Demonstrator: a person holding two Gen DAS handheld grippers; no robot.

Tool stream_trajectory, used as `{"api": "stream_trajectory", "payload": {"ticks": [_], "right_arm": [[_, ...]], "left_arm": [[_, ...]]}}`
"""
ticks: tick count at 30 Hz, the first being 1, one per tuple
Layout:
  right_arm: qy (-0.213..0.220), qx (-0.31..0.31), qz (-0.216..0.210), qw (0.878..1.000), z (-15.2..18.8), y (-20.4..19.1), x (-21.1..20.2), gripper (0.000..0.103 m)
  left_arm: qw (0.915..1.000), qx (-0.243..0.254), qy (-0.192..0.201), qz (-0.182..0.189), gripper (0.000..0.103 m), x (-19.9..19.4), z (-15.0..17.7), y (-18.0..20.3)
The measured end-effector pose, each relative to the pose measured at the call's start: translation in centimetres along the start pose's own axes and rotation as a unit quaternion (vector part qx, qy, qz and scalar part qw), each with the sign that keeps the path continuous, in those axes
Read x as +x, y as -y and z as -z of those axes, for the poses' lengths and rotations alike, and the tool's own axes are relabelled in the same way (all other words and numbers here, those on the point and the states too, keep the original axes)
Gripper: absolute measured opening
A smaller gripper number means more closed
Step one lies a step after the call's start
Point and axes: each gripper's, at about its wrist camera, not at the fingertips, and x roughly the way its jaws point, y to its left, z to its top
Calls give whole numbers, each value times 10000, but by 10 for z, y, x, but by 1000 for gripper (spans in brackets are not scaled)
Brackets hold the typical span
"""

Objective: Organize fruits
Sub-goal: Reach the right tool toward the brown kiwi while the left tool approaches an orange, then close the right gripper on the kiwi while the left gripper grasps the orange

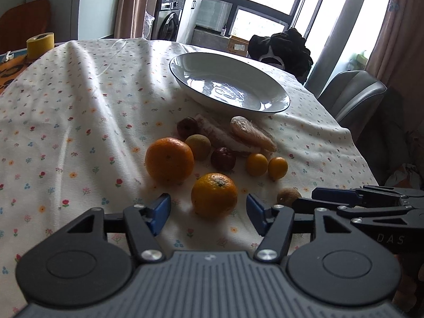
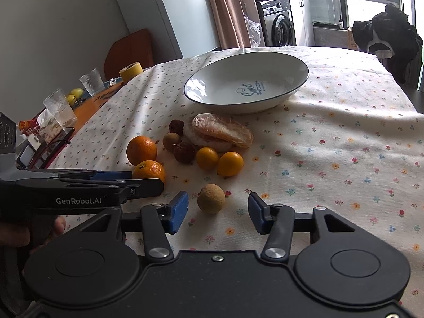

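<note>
Left gripper [image 1: 208, 212] gapes wide around the nearest orange [image 1: 214, 194]; right gripper [image 2: 217, 212] gapes wide, empty, around a brown longan [image 2: 211, 198]. Empty bowl [image 2: 212, 79] sits mid-surface.

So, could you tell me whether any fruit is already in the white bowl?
No, the white bowl holds nothing; all the fruit lies on the tablecloth.

A home dining area: a floral tablecloth [image 2: 331, 137] covers the table, with a washing machine [image 2: 278, 23] and curtain [image 2: 225, 8] beyond it, beside large windows [image 1: 265, 0].
</note>
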Motion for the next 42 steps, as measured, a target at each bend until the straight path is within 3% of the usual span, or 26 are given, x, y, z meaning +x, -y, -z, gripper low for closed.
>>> {"api": "stream_trajectory", "payload": {"ticks": [7,10,12,32,42], "right_arm": [[-72,-60,16,10000,-2,-3,8,44],[-179,-101,104,9997,-1,-5,14,33],[-163,-168,236,9994,-1,-8,15,23],[406,-111,406,9983,-27,-7,-15,23],[705,-37,446,9965,-41,2,-17,23]], "left_arm": [[10000,61,37,-27,47,4,-2,1],[10000,46,55,17,37,4,-1,1],[10000,50,67,-6,37,3,0,2],[9974,143,686,-163,36,-37,-28,7],[9961,212,818,-271,36,-34,-46,9]]}}
